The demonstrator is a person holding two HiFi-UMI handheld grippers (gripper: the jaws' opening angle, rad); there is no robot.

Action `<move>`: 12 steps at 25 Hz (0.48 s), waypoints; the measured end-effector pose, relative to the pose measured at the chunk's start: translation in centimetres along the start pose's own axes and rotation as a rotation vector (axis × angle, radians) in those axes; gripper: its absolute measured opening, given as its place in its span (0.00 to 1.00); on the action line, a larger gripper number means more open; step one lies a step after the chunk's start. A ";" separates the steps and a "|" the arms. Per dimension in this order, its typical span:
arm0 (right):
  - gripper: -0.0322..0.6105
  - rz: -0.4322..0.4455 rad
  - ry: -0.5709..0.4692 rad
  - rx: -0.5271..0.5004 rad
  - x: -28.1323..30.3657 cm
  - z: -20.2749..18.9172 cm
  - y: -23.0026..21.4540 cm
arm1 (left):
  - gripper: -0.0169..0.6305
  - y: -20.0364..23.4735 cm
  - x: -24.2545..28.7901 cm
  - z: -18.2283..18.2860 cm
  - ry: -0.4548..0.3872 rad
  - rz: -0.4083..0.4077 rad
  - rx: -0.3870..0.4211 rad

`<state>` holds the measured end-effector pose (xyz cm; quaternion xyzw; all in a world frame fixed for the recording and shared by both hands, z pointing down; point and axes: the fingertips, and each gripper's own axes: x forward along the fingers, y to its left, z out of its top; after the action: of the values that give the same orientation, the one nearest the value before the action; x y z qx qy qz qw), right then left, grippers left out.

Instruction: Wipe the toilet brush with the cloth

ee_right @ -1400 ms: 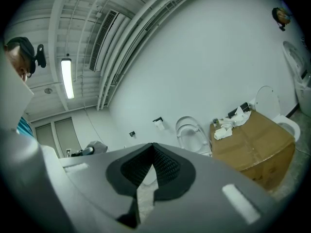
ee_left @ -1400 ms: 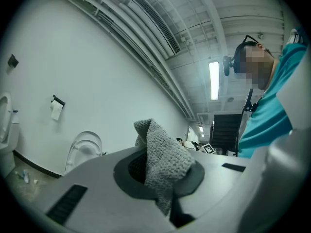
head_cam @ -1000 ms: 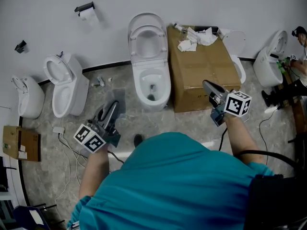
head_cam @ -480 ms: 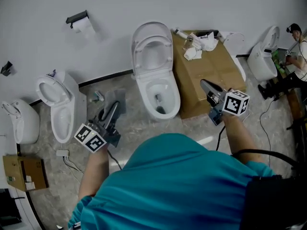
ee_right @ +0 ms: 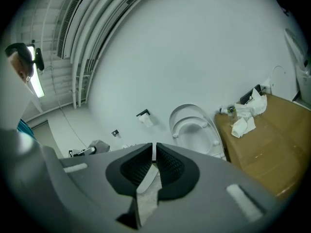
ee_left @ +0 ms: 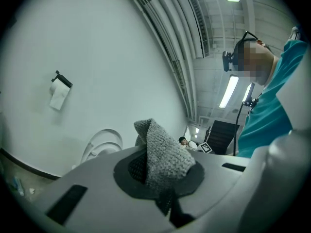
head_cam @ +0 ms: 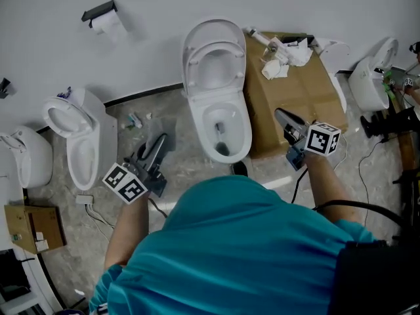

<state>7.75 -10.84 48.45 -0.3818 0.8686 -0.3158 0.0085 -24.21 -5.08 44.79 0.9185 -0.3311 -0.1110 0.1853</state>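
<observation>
My left gripper (head_cam: 159, 141) is shut on a grey knitted cloth (ee_left: 163, 152), which bunches up between the pads in the left gripper view. It hangs over the floor, left of the white toilet (head_cam: 220, 110). That toilet's lid is up. A small dark upright thing (head_cam: 219, 130) stands in the bowl, too small to tell whether it is the brush. My right gripper (head_cam: 281, 114) is shut and hovers over the front edge of the cardboard box (head_cam: 298, 104), right of the bowl. A pale strip shows in the slit behind its pads (ee_right: 170, 166). The same toilet (ee_right: 194, 127) lies ahead of them.
Crumpled white tissues (head_cam: 283, 52) and a bottle lie on the box's far end. Two more toilets (head_cam: 77, 136) stand at the left and one (head_cam: 371, 84) at the right. A paper-roll holder (head_cam: 98, 15) hangs on the wall. Cables (head_cam: 98, 209) and a small carton (head_cam: 29, 228) lie on the floor.
Both grippers have been carried forward toward the middle toilet, which now sits closer between them. The left toilets have slid away to the left. Neither gripper's jaws have changed.
</observation>
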 end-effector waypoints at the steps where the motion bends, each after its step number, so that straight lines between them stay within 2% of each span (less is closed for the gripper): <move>1: 0.05 0.018 0.011 0.010 0.7 0.1 -1.4 | 0.05 0.4 1.1 -0.3 0.007 0.015 0.002; 4: 0.08 0.095 0.071 0.038 3.8 0.6 -5.7 | 0.05 1.8 4.4 -1.2 0.025 0.089 -0.005; 7: 0.13 0.171 0.172 0.050 7.5 1.4 -9.2 | 0.05 3.5 7.9 -1.8 0.031 0.166 -0.059; 10: 0.17 0.240 0.280 0.030 11.5 1.8 -11.7 | 0.05 5.0 11.6 -2.6 0.053 0.207 -0.093; 12: 0.21 0.267 0.364 0.016 13.8 0.2 -13.0 | 0.05 5.8 13.3 -3.7 0.083 0.220 -0.117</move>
<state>6.55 -26.82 58.63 -0.2001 0.8961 -0.3824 -0.1037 -16.25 -16.84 49.48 0.8680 -0.4150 -0.0708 0.2632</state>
